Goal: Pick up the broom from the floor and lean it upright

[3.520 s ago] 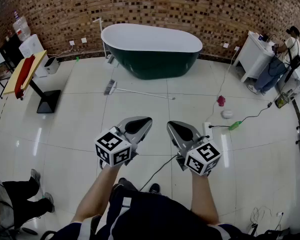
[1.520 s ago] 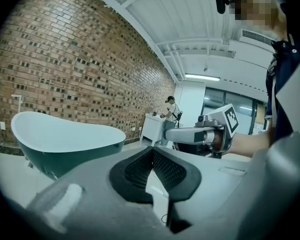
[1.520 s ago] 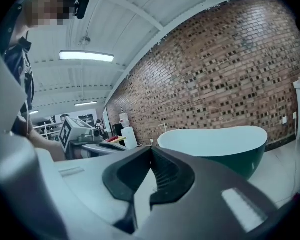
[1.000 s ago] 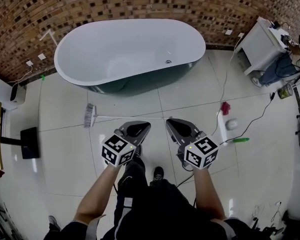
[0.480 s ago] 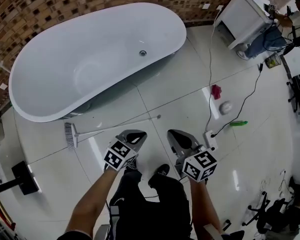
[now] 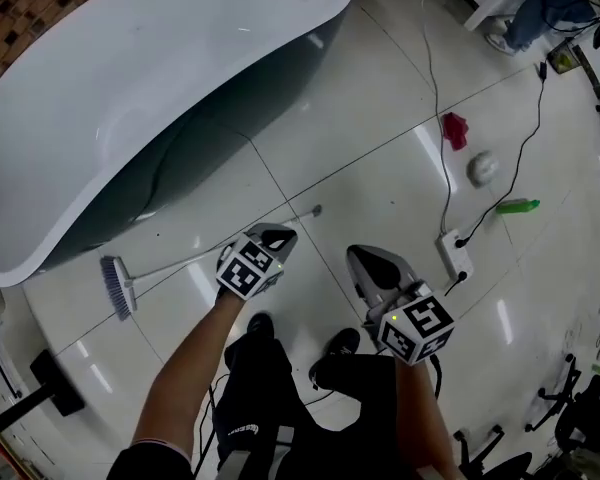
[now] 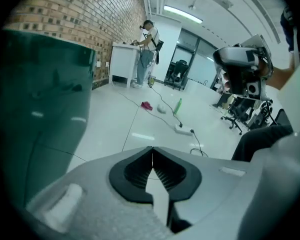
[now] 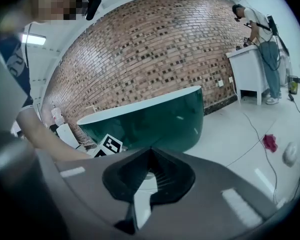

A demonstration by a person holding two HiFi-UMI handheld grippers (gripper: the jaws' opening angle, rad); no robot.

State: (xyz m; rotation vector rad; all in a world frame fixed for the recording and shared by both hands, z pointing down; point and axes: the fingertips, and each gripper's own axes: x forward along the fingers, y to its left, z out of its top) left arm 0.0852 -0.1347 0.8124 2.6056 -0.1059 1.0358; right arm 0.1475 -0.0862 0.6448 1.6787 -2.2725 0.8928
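Green-sided bathtub (image 6: 130, 98) at far left. Near it, broom (image 6: 117, 288) flat on white tiles (image 6: 380, 148), brush head left, handle running right. Left gripper (image 6: 278, 234) over the handle, contact unclear, jaws pressed together on nothing. Right gripper (image 6: 365, 260) nearer, right of the handle's tip, likewise closed and empty.

Middle of broom (image 6: 180, 261) handle behind left gripper (image 6: 275, 236); bathtub (image 6: 130, 88) past top edge.
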